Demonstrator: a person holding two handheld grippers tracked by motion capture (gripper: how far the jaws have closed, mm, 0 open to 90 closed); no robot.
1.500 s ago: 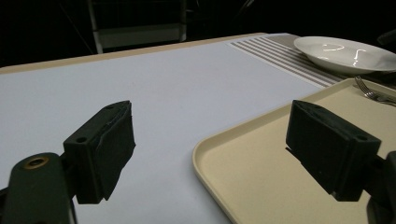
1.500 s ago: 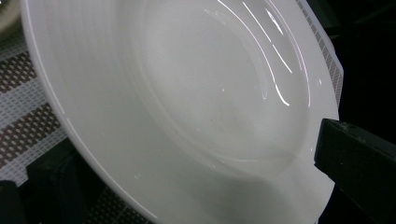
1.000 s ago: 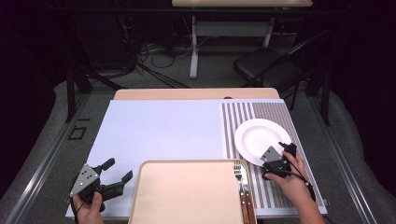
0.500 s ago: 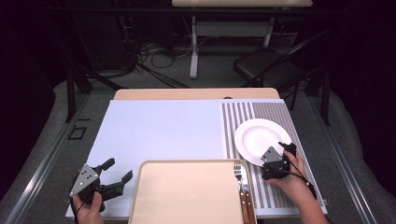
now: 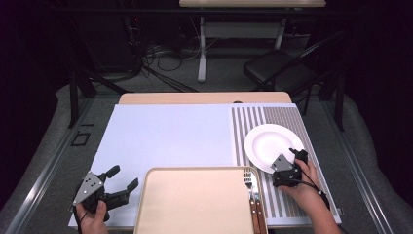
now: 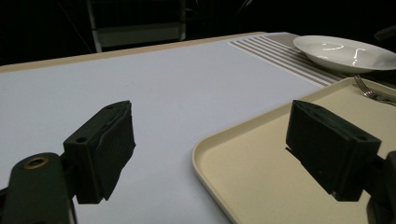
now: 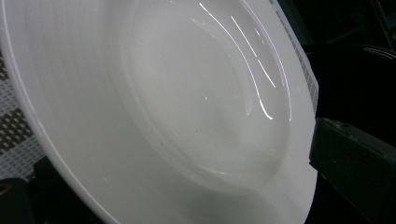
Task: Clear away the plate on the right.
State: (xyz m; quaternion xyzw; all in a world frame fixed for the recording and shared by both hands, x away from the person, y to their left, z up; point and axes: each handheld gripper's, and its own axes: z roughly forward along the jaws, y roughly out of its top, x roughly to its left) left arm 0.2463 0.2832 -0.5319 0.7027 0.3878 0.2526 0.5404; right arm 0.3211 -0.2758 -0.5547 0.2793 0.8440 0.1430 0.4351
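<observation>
Meanwhile the right gripper (image 5: 291, 163) is sitting at the near rim of the white plate (image 5: 271, 144) on the striped mat (image 5: 282, 117) — barely shifted since a second ago; I cannot tell whether its jaws are clamping the rim. Beside the tray (image 5: 195, 204), the left gripper (image 5: 122, 184) is staying put on the worktop (image 5: 165, 134), jaws spread wide — empty.

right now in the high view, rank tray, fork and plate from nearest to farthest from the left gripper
1. tray, just to the right of the left gripper
2. fork, at the tray's right edge
3. plate, far right on the striped mat
</observation>
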